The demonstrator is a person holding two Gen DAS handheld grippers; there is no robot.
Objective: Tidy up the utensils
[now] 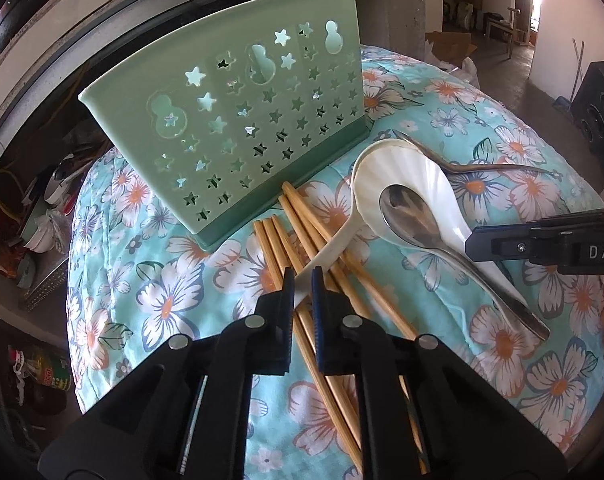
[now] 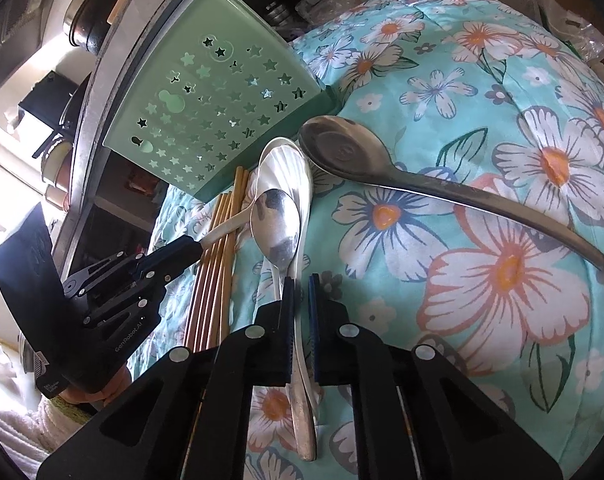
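A white ceramic soup spoon with a scalloped bowl (image 1: 385,176) lies on the floral turquoise quilted cloth (image 1: 174,292), its curved handle crossing a bundle of bamboo chopsticks (image 1: 286,236). The left gripper (image 1: 303,276) is clamped on the end of that handle, the jaws nearly together with the white handle between the pads. A small stainless steel spoon (image 2: 276,220) rests with its bowl inside the white spoon's bowl, its handle running back over a second white spoon handle; the right gripper (image 2: 300,284) is pinched on this steel handle just behind the bowl. A larger dull metal serving spoon (image 2: 345,152) lies just beside these, its long handle stretching toward the cloth's right edge. The pale green plastic utensil holder pierced with star holes (image 1: 230,120) stands at the far edge of the cloth, the chopstick tips touching its darker base.
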